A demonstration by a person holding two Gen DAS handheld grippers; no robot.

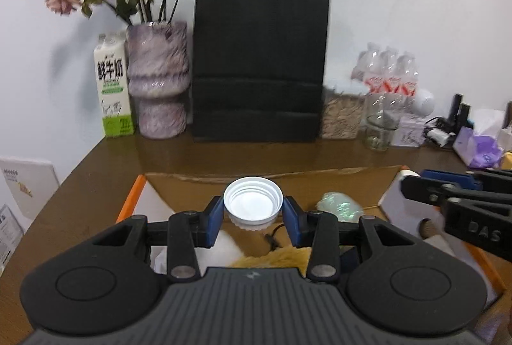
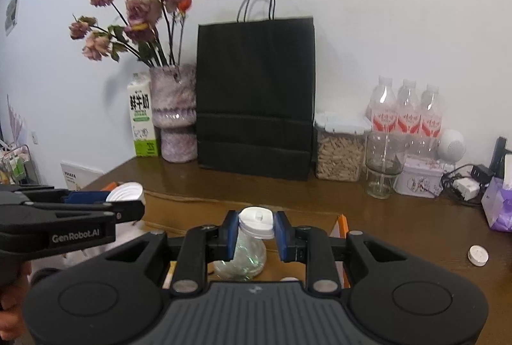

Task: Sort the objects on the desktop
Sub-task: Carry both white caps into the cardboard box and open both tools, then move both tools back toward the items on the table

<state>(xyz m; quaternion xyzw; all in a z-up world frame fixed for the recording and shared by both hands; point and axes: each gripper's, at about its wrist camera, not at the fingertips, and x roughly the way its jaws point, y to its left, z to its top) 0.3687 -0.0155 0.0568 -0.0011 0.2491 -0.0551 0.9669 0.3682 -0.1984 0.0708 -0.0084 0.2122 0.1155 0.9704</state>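
Closest to the left wrist camera, the left gripper [image 1: 253, 210] is clamped at a medium width on a white screw lid [image 1: 253, 205], its blue pads pressing the rim on either side and its hollow, threaded side facing up and toward the camera. Just right of it, the right gripper [image 2: 254, 230] is pinched narrower around the white-capped neck of a small clear bottle [image 2: 243, 255], which hangs with its long axis roughly upright, cap up, body tilted slightly toward the camera. Both loads hover over an open cardboard box [image 1: 192, 188] with orange-edged flaps that lies on the brown desk [image 1: 96, 172]; a furry yellow-and-white thing sits inside it below the lid. Beyond the box stands a black paper bag [image 1: 259, 60], with a flower vase [image 1: 158, 79] and milk carton [image 1: 113, 89] to the bag's left and a jar [image 2: 382, 166] and water bottles [image 2: 406, 108] to its right. To set these down well, I judge each should be lowered well inside the box walls before letting go, keeping the two grippers apart, and the bottle released low so it does not topple or roll.
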